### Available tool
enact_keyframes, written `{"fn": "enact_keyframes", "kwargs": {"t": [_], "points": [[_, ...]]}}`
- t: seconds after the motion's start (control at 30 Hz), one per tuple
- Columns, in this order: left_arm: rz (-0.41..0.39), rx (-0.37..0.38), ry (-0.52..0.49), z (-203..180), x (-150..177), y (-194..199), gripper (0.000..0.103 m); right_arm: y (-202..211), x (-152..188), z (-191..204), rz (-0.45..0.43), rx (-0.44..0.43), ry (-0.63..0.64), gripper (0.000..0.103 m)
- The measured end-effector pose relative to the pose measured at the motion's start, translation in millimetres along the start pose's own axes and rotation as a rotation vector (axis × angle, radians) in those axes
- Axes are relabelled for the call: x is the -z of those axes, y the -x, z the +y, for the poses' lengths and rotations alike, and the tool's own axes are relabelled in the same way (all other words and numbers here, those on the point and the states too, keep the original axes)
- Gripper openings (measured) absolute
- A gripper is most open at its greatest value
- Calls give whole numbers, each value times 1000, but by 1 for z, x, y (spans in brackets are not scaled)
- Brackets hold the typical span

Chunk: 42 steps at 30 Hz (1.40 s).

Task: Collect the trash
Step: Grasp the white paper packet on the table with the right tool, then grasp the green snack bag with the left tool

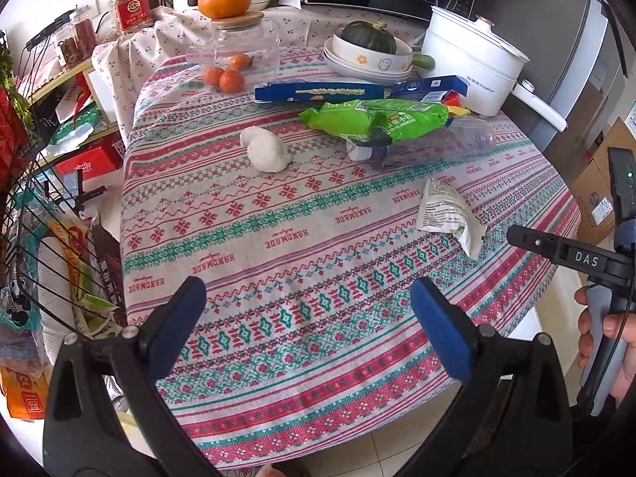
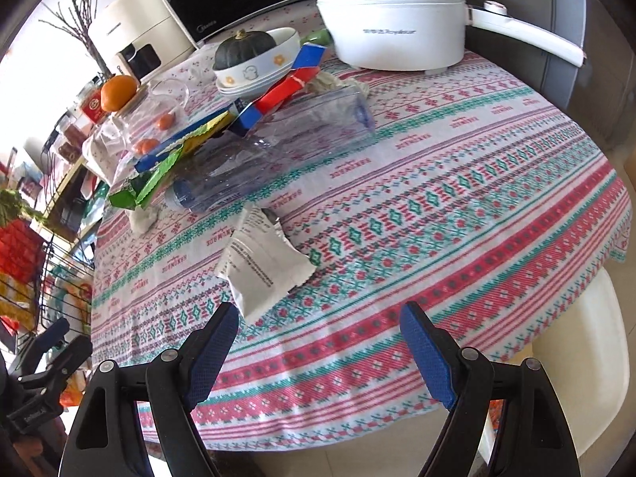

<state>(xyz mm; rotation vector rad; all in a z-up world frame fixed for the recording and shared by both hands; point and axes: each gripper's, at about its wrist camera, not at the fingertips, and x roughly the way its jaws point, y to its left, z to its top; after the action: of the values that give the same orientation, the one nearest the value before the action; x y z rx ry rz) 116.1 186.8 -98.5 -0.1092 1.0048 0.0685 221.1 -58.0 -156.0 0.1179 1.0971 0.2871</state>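
**Wrappers wait on a crowded table**

Both sets of tongs, left (image 1: 308, 318) and right (image 2: 320, 342), hang wide and empty above the patterned table (image 1: 338, 377). A white wrapper (image 2: 262, 262) lies just beyond the right tongs. Farther back, stacked bowls (image 1: 369, 61) cradle a dark squash (image 1: 367, 35); a wire basket (image 1: 51, 238) beside the table holds packaging.

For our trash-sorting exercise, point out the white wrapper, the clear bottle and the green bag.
white wrapper (image 2: 266, 268): right wrist view, its printed face.
clear bottle (image 2: 278, 151): right wrist view, mid-body.
green bag (image 1: 373, 117): left wrist view, its middle.
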Motion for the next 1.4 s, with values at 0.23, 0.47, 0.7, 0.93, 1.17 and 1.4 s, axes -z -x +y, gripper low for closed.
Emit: {"fn": "enact_keyframes", "kwargs": {"t": [0.23, 0.47, 0.7, 0.93, 1.17, 1.4], "points": [[-20, -14, 10, 6, -10, -3, 102, -41, -13, 35, 4, -2, 27, 85], [-100, -52, -47, -1, -26, -5, 102, -72, -24, 47, 20, 59, 53, 75], [-112, 9, -8, -11, -47, -26, 102, -71, -33, 44, 42, 27, 130, 40], [-155, 172, 264, -15, -71, -39, 102, -47, -35, 21, 50, -32, 96, 33], [-155, 253, 479, -17, -75, -72, 65, -17, -34, -2, 24, -64, 81, 33], [-166, 234, 554, -17, -70, -75, 16, -4, -31, -30, 33, -73, 35, 33]]}}
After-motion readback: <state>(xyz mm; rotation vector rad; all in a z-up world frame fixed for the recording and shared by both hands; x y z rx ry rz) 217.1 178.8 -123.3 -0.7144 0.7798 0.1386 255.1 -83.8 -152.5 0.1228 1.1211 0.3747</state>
